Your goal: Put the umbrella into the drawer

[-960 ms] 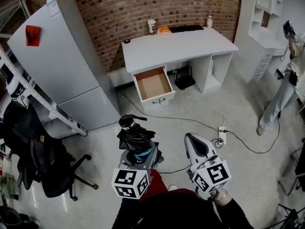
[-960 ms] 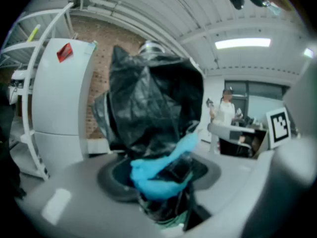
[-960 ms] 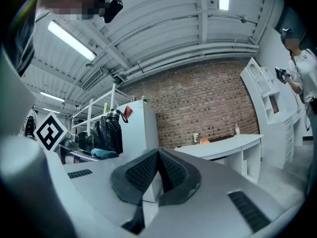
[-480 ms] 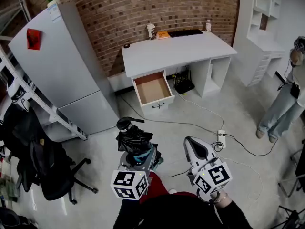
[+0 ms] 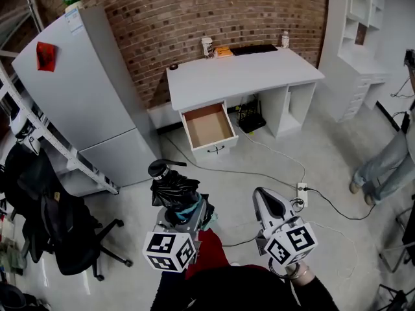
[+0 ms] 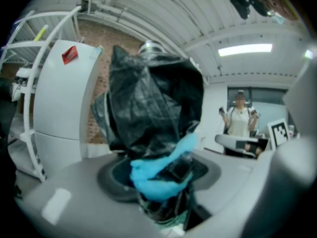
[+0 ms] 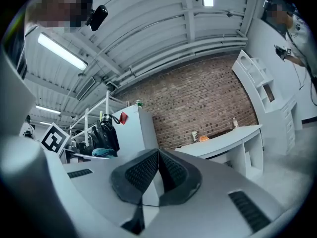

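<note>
We hold the left gripper (image 5: 184, 212) low at the near left; its jaws stand wide and press on a folded black umbrella (image 5: 170, 188), which rises out of them with its round cap at the top. A light blue strap (image 6: 161, 170) hangs from the umbrella right at the jaws. The right gripper (image 7: 158, 171) sits at the near right, apart from the umbrella, with its jaws closed together on nothing. The drawer (image 5: 209, 125) is pulled out from under the left end of the white bench (image 5: 240, 70), far ahead of us across the floor (image 5: 130, 193), and its wooden bottom shows. The umbrella is well apart from it. A grey fridge (image 5: 78, 89) stands left of the bench against the brick wall (image 5: 194, 11), and a person (image 5: 389, 167) stands at the far right
</note>
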Demonstrator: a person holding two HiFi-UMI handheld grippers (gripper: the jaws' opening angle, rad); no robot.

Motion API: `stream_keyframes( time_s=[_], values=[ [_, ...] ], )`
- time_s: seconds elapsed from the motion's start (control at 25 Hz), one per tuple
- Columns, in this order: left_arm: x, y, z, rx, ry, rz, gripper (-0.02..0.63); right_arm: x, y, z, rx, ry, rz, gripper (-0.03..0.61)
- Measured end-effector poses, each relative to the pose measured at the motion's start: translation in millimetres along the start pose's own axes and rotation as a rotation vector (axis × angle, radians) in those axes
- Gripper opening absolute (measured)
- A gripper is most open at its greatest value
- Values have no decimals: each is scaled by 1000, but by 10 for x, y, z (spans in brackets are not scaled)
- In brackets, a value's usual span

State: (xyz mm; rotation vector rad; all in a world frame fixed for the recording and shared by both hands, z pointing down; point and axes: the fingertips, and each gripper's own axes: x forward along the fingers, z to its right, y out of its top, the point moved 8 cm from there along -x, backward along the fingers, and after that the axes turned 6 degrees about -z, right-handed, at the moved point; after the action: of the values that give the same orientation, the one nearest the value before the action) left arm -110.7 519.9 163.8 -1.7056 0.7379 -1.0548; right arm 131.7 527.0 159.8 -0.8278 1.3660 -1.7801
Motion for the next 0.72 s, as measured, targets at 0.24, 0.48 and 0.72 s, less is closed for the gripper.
stream_keyframes(
  time_s=[0.24,0.48,0.72],
  values=[
    [267,126,-202,15,-12,3,236,228,6,122,9,-17,-5,6],
    [691,186,-474,7,-29,-32,236,628,-20,256,25,-31,-42,6],
    [1139,289,-840,-9,-46,-59,235,1184,-38,388,45,-39,-68,6]
  ],
)
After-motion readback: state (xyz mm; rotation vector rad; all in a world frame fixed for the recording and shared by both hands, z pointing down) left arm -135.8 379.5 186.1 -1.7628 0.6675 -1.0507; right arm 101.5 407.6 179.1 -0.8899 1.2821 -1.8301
